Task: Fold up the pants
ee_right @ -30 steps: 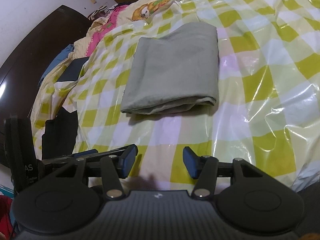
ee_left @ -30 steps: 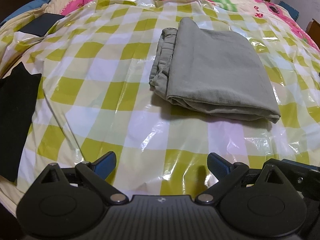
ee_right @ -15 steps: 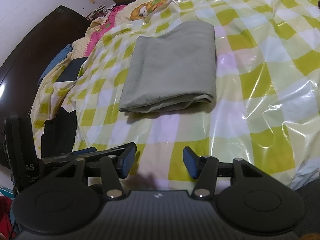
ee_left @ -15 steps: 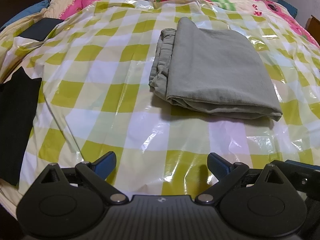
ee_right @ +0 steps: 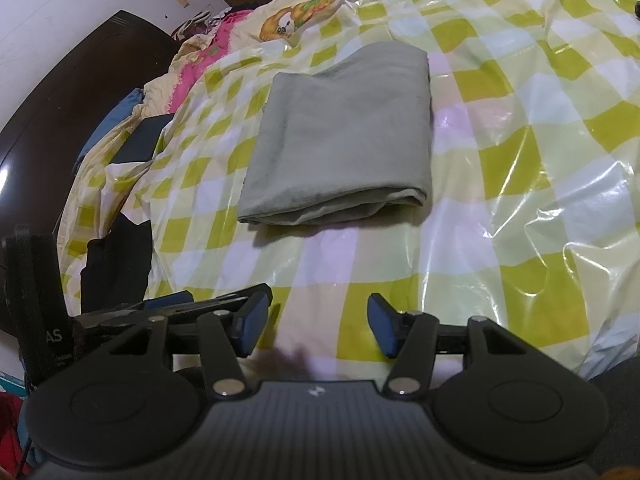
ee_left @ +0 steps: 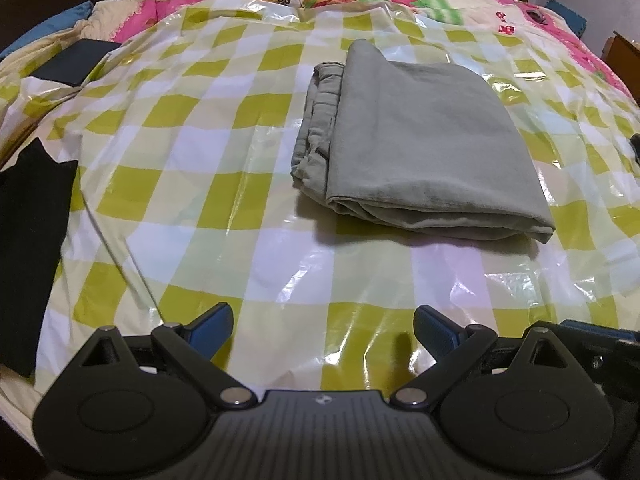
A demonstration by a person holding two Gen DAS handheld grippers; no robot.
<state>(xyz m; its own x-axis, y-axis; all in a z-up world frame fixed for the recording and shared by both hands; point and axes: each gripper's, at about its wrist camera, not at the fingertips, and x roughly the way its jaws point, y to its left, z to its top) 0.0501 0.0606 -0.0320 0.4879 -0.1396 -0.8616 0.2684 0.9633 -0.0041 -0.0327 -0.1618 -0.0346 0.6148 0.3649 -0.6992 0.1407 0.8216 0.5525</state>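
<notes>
You hold the left gripper (ee_left: 323, 330) and the right gripper (ee_right: 314, 326) with jaws apart and empty, well short of the pants (ee_left: 416, 152), which lie folded flat on the checked sheet (ee_left: 208, 184) ahead, because the fold appears complete.

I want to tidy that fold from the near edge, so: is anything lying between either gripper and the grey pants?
Nothing visible does. Between the left gripper and the folded pants there is only bare checked plastic sheet; the same holds ahead of the right gripper. The black cloth lies off to the left side, clear of both paths.
</notes>
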